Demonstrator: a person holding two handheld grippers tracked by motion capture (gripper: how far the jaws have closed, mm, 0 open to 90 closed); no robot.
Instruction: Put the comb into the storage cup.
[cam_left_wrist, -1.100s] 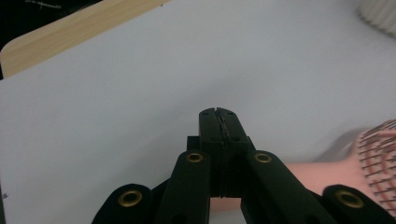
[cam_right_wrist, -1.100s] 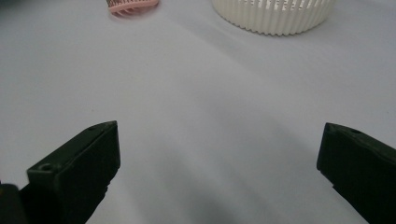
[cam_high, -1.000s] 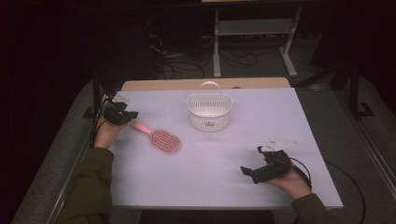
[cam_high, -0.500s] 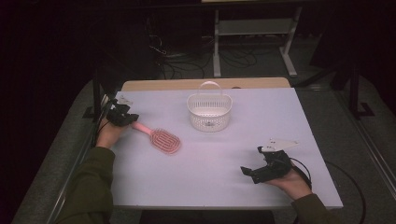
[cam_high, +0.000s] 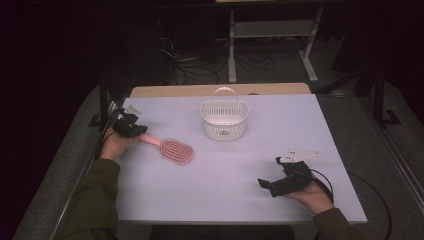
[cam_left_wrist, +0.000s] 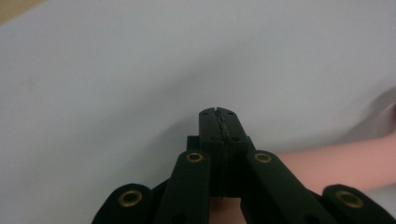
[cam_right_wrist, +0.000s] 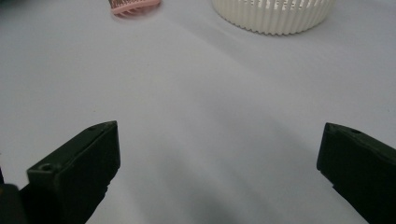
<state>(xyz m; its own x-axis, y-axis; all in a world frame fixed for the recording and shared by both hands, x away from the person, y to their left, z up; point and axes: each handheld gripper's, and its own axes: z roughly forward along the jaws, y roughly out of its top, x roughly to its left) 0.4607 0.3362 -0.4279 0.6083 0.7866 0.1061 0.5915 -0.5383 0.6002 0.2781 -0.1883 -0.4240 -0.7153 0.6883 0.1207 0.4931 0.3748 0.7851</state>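
The pink hairbrush (cam_high: 170, 148) is lying at the frame's left, handle pointing upper left, head lower right. The left gripper (cam_high: 136, 131) is sitting fully closed over its handle; the right gripper (cam_high: 265, 185) is gaping wide, empty.

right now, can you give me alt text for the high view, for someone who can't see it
At the left edge of a white table, the left gripper meets the handle of a pink hairbrush that lies flat. A white basket stands near the far middle. The right gripper rests open at the near right, holding nothing.
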